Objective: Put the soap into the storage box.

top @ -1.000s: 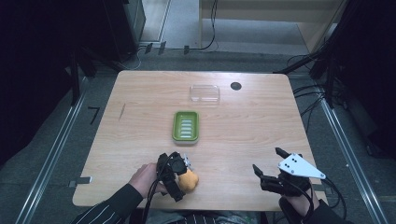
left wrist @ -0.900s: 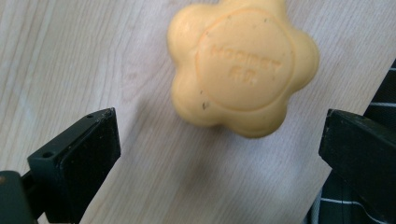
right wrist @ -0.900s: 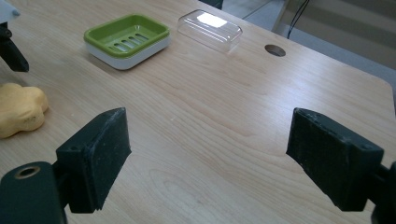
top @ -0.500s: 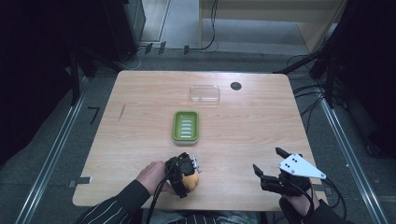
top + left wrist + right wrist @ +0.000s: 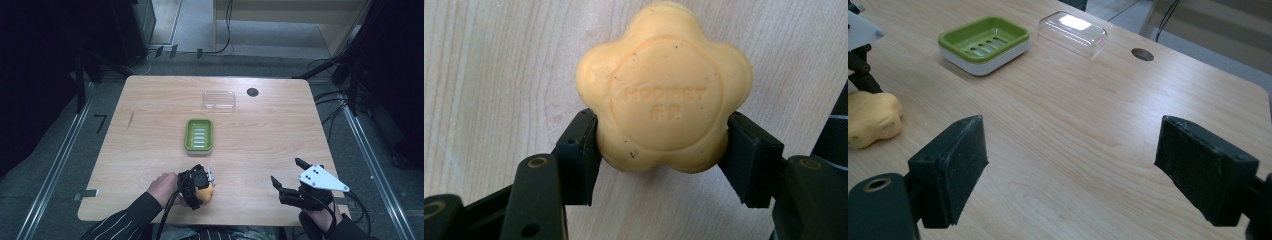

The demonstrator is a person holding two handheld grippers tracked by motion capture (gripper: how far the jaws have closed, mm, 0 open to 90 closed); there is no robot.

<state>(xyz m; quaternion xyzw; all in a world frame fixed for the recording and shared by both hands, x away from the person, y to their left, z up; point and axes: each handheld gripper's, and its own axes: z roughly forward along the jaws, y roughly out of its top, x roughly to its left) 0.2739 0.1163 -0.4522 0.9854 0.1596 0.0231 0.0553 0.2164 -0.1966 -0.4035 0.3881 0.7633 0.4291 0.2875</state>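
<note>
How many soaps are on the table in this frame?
1. The only soap is a yellow flower-shaped bar at the near edge of the table, clamped between the jaws of the left tool. The green soap dish sits empty; nothing suggests a hidden one.

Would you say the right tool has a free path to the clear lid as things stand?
Probably yes: the right tool is open, and bare table lies between it and the clear lid; the green dish sits aside.
</note>
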